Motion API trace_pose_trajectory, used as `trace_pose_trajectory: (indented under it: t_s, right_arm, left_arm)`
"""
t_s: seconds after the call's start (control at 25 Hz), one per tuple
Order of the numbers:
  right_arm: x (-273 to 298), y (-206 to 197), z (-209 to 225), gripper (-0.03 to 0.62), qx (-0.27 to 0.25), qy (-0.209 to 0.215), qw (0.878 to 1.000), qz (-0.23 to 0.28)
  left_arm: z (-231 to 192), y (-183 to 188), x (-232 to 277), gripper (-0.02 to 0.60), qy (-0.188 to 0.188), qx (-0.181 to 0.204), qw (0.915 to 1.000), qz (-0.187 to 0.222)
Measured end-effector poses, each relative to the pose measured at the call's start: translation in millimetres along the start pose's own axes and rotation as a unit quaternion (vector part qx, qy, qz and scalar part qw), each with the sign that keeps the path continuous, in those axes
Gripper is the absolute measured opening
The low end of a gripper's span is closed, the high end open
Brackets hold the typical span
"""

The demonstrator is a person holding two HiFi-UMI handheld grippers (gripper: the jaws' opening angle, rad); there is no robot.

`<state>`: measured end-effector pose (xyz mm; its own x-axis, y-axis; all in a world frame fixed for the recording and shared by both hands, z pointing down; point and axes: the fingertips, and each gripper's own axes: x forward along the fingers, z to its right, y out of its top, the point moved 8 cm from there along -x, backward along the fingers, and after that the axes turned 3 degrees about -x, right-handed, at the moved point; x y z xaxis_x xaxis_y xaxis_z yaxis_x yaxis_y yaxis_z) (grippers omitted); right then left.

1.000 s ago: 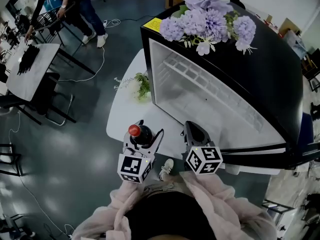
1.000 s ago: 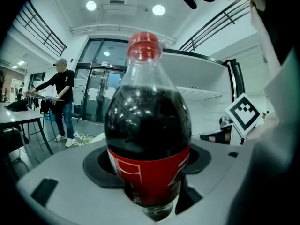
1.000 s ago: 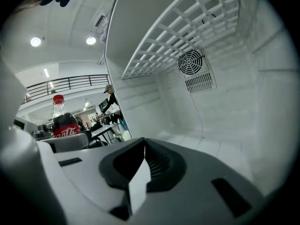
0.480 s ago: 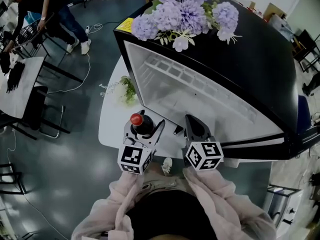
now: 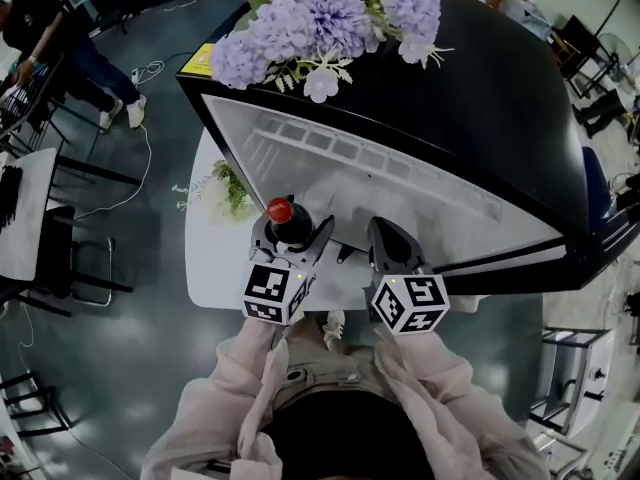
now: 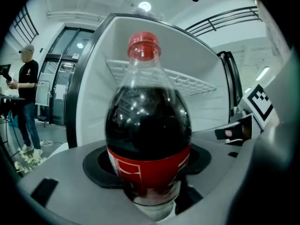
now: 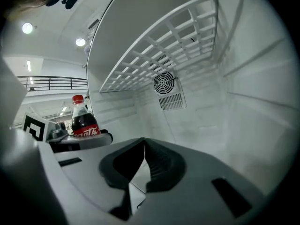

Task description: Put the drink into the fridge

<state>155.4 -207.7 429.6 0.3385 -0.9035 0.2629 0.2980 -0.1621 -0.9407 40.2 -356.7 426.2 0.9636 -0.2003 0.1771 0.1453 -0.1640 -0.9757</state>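
Your left gripper [image 5: 292,234] holds the upright, red-capped dark cola bottle [image 6: 147,125] in its fingers. The open black fridge [image 5: 400,183], white inside, lies straight ahead of the bottle. Your right gripper [image 5: 388,240], fingers together, is empty.

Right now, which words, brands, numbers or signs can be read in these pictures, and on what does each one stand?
No text can be read for sure.
Red label on the bottle: white script, too small to read.
Yellow sticker on top of the fridge: print too small to read.
Marker cubes: black-and-white square patterns, no letters.
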Motion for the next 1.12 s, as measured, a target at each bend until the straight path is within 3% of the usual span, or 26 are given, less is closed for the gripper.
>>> trace_pose_trajectory:
  t_s: [0.4, 0.76, 1.12]
  right_arm:
    - [-1.9, 6.0, -4.8, 0.012, 0.021, -0.051, 0.998, 0.009]
    - [-1.3, 2.2, -2.6, 0.012, 0.034, -0.080, 0.996, 0.004]
    - [5.8, -1.9, 5.1, 0.012, 0.046, -0.107, 0.993, 0.001]
  left_arm:
    - [-6.8, 15.2, 41.9, 0.319, -0.035, 0.020, 0.9990, -0.017]
    - [-19.0, 10.1, 74.1, 0.319, -0.041, 0.035, 0.9980, -0.032]
    - [-32.7, 21.8, 109.6, 0.319, -0.051, 0.035, 0.9978, -0.021]
